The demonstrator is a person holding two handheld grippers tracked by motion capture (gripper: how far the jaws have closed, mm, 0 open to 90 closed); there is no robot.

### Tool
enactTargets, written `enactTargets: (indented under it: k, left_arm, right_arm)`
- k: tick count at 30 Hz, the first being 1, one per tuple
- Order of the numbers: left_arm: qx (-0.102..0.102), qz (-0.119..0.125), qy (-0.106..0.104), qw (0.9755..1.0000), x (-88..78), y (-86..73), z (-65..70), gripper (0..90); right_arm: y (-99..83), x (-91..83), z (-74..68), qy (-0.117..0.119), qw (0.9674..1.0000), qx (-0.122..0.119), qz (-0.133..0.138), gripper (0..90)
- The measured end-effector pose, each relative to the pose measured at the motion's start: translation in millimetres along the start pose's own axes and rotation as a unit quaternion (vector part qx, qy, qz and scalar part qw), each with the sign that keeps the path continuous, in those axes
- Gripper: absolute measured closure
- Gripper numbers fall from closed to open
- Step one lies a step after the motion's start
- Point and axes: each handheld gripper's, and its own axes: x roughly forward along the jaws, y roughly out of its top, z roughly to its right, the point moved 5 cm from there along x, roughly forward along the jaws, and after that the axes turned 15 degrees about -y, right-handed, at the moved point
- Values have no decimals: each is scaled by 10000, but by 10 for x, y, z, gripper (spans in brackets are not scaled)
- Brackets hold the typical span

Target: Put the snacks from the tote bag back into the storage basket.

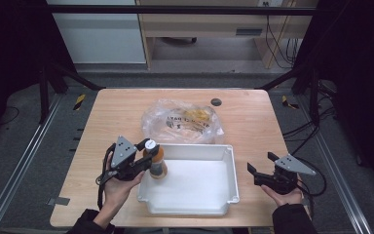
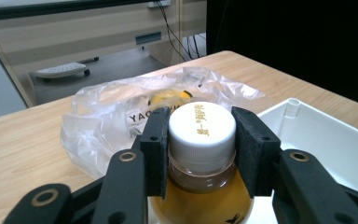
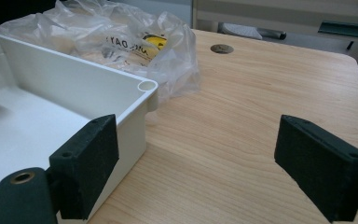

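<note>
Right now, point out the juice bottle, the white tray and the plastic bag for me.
juice bottle (image 2: pixel 201 125), left gripper view, on its white cap.
white tray (image 1: pixel 230 171), high view, on its right wall.
plastic bag (image 1: pixel 182 122), high view, on the crinkled middle of the bag.

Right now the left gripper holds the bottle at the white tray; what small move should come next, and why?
Probably lower it a little further, then open. The left gripper is clamped on the white cap of the bottle, which stands upright at the left end of the white tray, but whether its base touches the floor is not clear. The right gripper waits open beside the tray.
</note>
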Motion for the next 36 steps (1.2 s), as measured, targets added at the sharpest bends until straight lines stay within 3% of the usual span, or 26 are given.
enactTargets:
  k: [17,36]
  left_arm:
    - [-41,-303,-20,9995,81,-182,15,591]
    - [-106,-343,86,9993,92,-222,-46,590]
  right_arm:
    - [-3,-3,-10,9,10000,-7,-15,138]
    - [-5,2,-12,14,10000,-23,-20,138]
